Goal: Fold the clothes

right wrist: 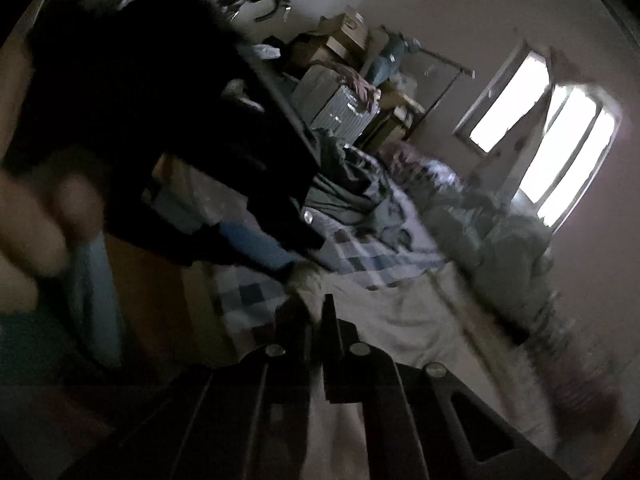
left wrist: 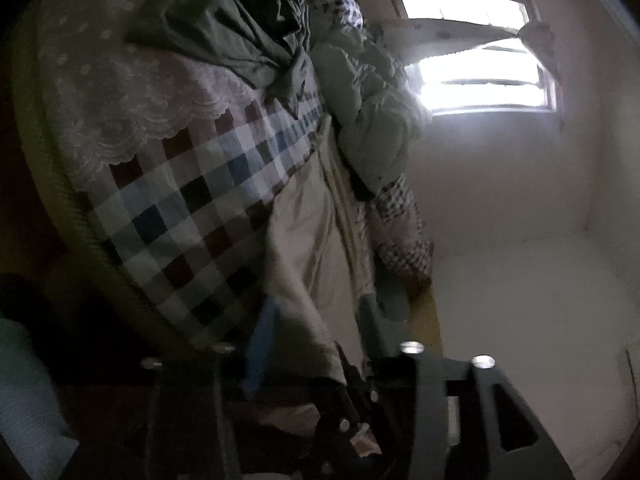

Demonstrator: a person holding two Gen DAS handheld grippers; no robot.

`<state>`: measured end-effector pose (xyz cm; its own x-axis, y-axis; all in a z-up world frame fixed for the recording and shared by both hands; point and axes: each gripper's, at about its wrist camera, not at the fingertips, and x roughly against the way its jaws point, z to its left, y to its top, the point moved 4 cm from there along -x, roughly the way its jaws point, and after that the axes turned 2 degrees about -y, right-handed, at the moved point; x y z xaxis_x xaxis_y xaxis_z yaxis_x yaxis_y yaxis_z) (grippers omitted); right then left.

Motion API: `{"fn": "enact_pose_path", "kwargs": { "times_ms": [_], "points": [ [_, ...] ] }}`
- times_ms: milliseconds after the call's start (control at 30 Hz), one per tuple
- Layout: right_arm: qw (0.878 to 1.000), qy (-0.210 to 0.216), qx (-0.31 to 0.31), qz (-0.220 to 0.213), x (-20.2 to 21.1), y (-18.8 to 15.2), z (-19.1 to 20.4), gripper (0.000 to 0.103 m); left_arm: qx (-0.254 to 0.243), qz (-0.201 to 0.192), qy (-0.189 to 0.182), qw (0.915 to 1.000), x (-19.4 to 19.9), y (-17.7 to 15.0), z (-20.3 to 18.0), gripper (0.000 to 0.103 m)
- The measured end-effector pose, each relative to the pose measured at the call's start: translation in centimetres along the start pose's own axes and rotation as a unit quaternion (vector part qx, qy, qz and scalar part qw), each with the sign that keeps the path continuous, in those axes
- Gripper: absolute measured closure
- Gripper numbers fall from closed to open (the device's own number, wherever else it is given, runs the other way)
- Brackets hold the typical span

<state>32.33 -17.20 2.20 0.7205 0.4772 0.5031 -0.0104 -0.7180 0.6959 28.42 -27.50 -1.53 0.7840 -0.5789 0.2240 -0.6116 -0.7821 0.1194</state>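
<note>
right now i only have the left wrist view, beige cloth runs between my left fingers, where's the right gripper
Observer: The right gripper is shut, and it looks pinched on a bunched corner of the beige garment.
Operator: how near is that to my left one
Observer: Close. The left gripper sits just beyond that corner, and its blue pad reaches the same bunch.
Operator: anything else out there i can't see
Observer: A grey suitcase and cardboard boxes are stacked at the far end.
</note>
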Motion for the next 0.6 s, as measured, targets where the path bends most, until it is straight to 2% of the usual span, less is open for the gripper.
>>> {"fn": "enact_pose_path", "kwargs": {
  "times_ms": [100,233,300,467,600],
  "points": [
    [0.998,0.037,-0.050,0.006,-0.1,0.3,-1.0,0.102,0.006,-0.001,-0.005,1.0000,-0.2,-0.4,0.0,0.041],
    [0.992,0.069,-0.101,0.013,-0.1,0.8,-2.4,0.102,0.022,-0.012,0.021,0.9995,-0.2,-0.7,0.7,0.040],
    [0.990,0.079,-0.118,0.016,0.1,0.9,-2.8,0.102,0.022,-0.016,0.019,0.9994,-0.2,-0.7,0.7,0.039],
    [0.991,0.070,-0.113,0.018,0.2,1.3,-3.0,0.102,0.012,-0.012,0.005,0.9998,-0.5,-1.1,0.0,0.039],
    [0.995,0.055,-0.081,0.012,0.2,1.8,-2.4,0.102,-0.011,-0.008,0.007,0.9999,-0.6,-1.4,-0.8,0.039]
  ]
}}
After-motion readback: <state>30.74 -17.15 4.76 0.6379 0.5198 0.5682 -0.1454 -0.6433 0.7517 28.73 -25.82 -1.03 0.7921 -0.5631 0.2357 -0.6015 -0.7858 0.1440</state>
